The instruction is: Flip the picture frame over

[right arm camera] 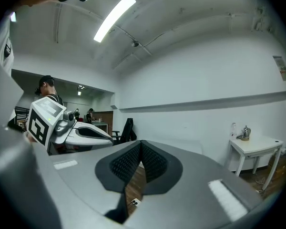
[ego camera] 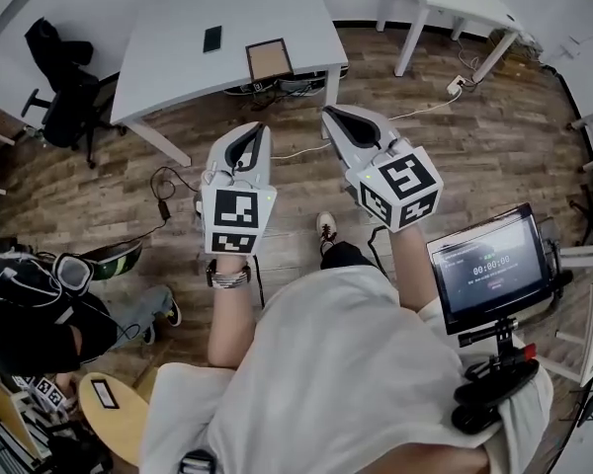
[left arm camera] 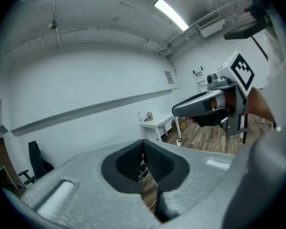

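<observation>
Left gripper (ego camera: 260, 128): jaws closed tip to tip, nothing between them; held in the air, pointing forward and slightly down.
Right gripper (ego camera: 328, 117): jaws closed, empty; held just beside the left gripper, at about the same height and heading.
Picture frame (ego camera: 269, 59): lies flat on the white table (ego camera: 178, 47), ahead of and below both grippers and well apart from them, close to the table edge facing the grippers.
Bearing: the frame sits ahead of the gap between the two grippers, closer to the left gripper's line, so the left gripper is judged slightly nearer.
Long axis: appears to run away from the grippers, slightly skewed; the frame is small in the head view, so this is uncertain.
Upward face: a brown panel inside a dark border; front or back cannot be told.
Step status: the flip has not begun; neither gripper touches the frame.
Next move requirement: both grippers must go forward and down to the table, and the jaws must open before an edge can be gripped.
Phone (ego camera: 212, 39): on the same table, beyond the left gripper and left of the frame, apart from it; judged clear of the flip.
Obstructions: none between the grippers and the frame.
Chair (ego camera: 64, 82): far left of the left gripper, clear of the path.
Cables (ego camera: 168, 191): on the floor below the grippers.
</observation>
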`<state>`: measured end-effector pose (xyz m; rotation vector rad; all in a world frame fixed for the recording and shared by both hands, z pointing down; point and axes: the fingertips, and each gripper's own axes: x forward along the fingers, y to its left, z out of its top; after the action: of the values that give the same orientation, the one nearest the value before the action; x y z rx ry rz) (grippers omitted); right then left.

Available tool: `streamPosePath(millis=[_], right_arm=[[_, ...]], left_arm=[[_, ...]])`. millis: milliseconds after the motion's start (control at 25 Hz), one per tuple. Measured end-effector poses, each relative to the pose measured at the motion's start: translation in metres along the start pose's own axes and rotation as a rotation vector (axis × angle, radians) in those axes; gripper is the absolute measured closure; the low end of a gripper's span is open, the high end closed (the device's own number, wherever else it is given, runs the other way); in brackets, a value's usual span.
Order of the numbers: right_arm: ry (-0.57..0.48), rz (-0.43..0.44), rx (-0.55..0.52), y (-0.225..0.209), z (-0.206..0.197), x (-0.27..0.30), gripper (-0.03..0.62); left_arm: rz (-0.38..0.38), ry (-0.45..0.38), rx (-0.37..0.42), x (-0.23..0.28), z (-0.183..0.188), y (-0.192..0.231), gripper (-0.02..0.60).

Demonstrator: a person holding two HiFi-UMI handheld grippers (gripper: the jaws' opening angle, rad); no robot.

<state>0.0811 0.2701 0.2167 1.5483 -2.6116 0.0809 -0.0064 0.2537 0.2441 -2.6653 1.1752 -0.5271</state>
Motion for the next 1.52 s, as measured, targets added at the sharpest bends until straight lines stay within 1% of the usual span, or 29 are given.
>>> streamPosePath(millis=[320, 560, 840, 960, 1040, 1120, 1200, 1360, 1520], right_arm=[[0.02, 0.032, 0.009, -0.069, 0.001, 0.076, 0.591], [0.037, 0.054, 0.011, -0.114, 0.0, 0.112, 0.591], [0.09, 0.094, 0.0, -0.146, -0.019, 0.144, 0.591], [0.134, 0.107, -0.004, -0.164, -0.035, 0.175, 0.591], [0.176, 0.136, -0.003, -0.168, -0.047, 0.203, 0.591], [0.2, 0.164, -0.009, -0.167, -0.056, 0.222, 0.589], [0.216, 0.179, -0.019, -0.167, -0.065, 0.229, 0.589], [0.289, 0.225, -0.041, -0.161, -0.086, 0.229, 0.548], [0.332, 0.23, -0.076, -0.162, -0.103, 0.225, 0.548]], left_arm=[[0.01, 0.019, 0.014, 0.09, 0.007, 0.048, 0.575], [0.017, 0.047, 0.025, 0.141, 0.01, 0.064, 0.574], [0.013, 0.101, 0.008, 0.185, -0.004, 0.072, 0.574], [0.007, 0.121, -0.007, 0.21, -0.016, 0.087, 0.574], [-0.001, 0.143, -0.038, 0.225, -0.033, 0.102, 0.574], [-0.006, 0.166, -0.074, 0.233, -0.052, 0.112, 0.573], [-0.013, 0.186, -0.09, 0.235, -0.065, 0.111, 0.572], [-0.018, 0.204, -0.104, 0.23, -0.075, 0.101, 0.572], [-0.006, 0.219, -0.122, 0.222, -0.086, 0.095, 0.572]])
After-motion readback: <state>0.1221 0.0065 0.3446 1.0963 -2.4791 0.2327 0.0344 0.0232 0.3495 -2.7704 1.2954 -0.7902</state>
